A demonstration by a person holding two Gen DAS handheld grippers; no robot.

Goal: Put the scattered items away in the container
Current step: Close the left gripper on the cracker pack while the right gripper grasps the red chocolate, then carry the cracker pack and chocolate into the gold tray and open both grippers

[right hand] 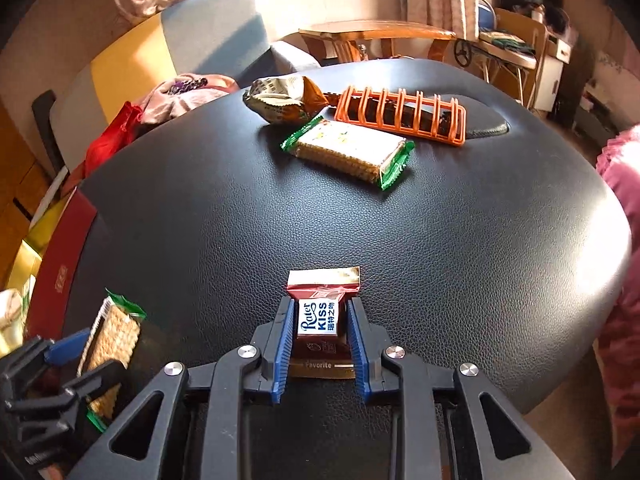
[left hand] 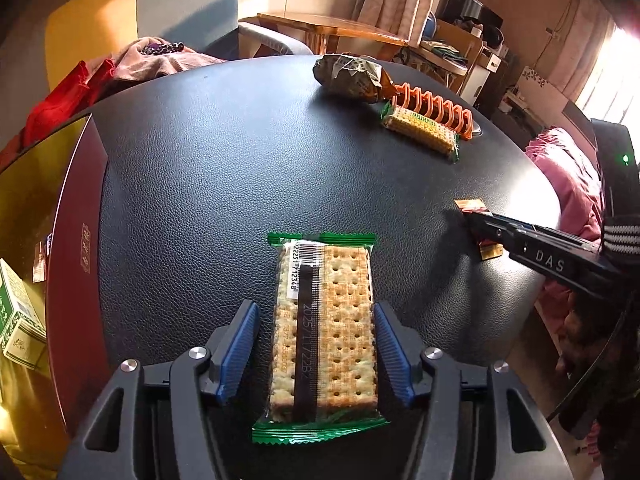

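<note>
Scattered snacks are spread over the black worktop (left hand: 200, 184). A green-edged cracker packet (left hand: 324, 332) lies between the fingers of the left claw (left hand: 316, 354), whose blue pads are seen just beside its long sides; whether they actually press is hard to tell, a sliver of gap showing on the left side. A small chocolate packet (right hand: 320, 320) marked "KISS" is bracketed narrowly by the right claw (right hand: 320, 346), the pads lying against or nearly against its sides. A second cracker packet (right hand: 348, 152), a crumpled snack bag (right hand: 280, 98) and an orange rack (right hand: 400, 114) are found at the far side. The red-walled container (left hand: 76, 240) is seen at the left edge of the worktop, a green-and-white box (left hand: 18, 320) already inside.

Several failures can be expected from here. The cracker packet is held near one end only, so sagging or pivoting may be caused on lifting, and the slick wrapper may be let slip. Crackers may be cracked if too much force is applied. The chocolate's loose foil may be pinched instead of its body. Since the container lies to the left, the arms may be crossed and a collision produced.
</note>
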